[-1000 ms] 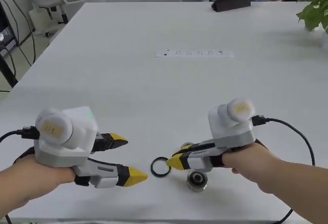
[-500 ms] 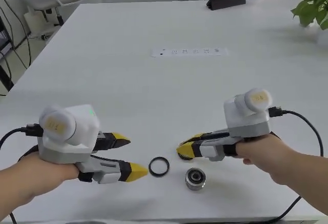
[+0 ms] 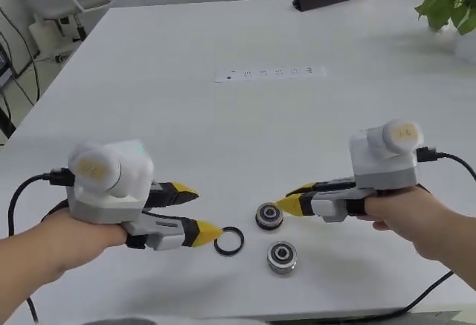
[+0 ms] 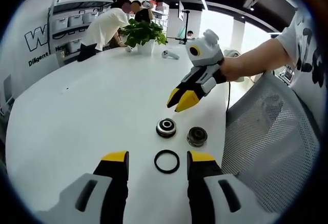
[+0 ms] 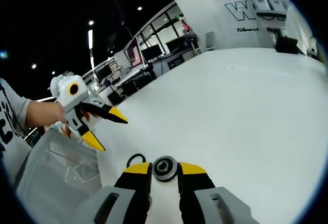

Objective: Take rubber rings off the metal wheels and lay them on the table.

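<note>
One ring (image 3: 229, 241) lies flat on the table (image 3: 223, 117), just off the lower tip of the left tool (image 3: 197, 211). That tool hangs low over the table with its jaws spread wide and nothing between them; in the left gripper view the ring sits just ahead of the gap.

Two wheels stand close together to the right of the ring. The near wheel (image 3: 282, 256) looks plain grey metal at the rim, so the loose ring is probably its own. The far wheel (image 3: 268, 216) shows a dark outer band, which I take for a ring not yet pulled off.

The right tool (image 3: 292, 198) points at the far wheel, tips just beside it. Its jaws stand slightly parted and hold nothing. In the right gripper view the wheel shows beyond the narrow gap.

So the task looks about half done: one ring is off and laid down, and one wheel is left to strip.
</note>
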Demonstrator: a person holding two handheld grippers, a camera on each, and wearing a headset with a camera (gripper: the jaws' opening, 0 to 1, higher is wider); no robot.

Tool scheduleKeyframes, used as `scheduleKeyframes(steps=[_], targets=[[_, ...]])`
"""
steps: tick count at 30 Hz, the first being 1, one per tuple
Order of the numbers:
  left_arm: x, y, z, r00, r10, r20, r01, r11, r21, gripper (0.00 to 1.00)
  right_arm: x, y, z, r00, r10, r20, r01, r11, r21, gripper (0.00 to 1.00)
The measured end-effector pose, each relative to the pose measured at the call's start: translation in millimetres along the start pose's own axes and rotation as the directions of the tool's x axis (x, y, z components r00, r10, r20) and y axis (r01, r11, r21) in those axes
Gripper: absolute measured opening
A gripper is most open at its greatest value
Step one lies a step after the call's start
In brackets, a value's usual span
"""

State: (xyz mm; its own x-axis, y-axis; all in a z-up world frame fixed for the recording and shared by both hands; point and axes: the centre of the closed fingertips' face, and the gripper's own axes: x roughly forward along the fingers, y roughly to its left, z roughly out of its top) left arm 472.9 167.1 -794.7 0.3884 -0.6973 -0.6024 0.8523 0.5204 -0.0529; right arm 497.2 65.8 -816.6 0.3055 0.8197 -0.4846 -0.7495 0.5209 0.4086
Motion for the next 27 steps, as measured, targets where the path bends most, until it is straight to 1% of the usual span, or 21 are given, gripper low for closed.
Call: scheduleKeyframes(steps=[7,9,13,16,19,23,25,27], targets=[[15.6,2.5,9.5,1.0000,-0.005,-0.001,0.005,1.000,0.017,0.45,-9.2,-5.1,-6.7,0.9997,-0.024,-0.004,0.024,1.000,-0.018,0.19],[20.3,1.9,12.1,0.9999,-0.011,-0.003,0.011,1.000,0.022,0.45,-10.5,-9.4,-6.8,0.9996,-0.029,-0.005,0.029,0.999,-0.023,0.19],[29.6,1.5,14.9,0.9998,-0.020,-0.009,0.020,0.999,0.031,0.45,-11.8,-13.6,-13.2,0.9990,-0.038,-0.025,0.037,0.998,-0.057,0.20],[35.3,0.1,14.8,0.9994,-0.029,-0.019,0.029,0.999,0.038,0.45,-11.6,-15.1,-17.4,0.9985,-0.039,-0.040,0.035,0.995,-0.093,0.20],[40.9,0.5,14.4,0.9992,-0.031,-0.023,0.032,0.999,0.037,0.45,-9.6,-17.5,-20.3,0.9982,-0.037,-0.047,0.031,0.992,-0.126,0.22],[47.3,-0.8,11.8,0.9986,-0.039,-0.035,0.040,0.998,0.044,0.44,-5.1,-15.9,-25.2,0.9974,-0.030,-0.066,0.018,0.985,-0.172,0.25],[49.6,-1.7,11.2,0.9984,-0.041,-0.040,0.043,0.998,0.050,0.43,-2.7,-13.6,-27.3,0.9969,-0.024,-0.075,0.009,0.982,-0.190,0.26],[52.8,-2.9,10.4,0.9979,-0.046,-0.045,0.048,0.997,0.053,0.43,-1.8,-14.5,-28.7,0.9966,-0.017,-0.080,0.000,0.978,-0.208,0.26]])
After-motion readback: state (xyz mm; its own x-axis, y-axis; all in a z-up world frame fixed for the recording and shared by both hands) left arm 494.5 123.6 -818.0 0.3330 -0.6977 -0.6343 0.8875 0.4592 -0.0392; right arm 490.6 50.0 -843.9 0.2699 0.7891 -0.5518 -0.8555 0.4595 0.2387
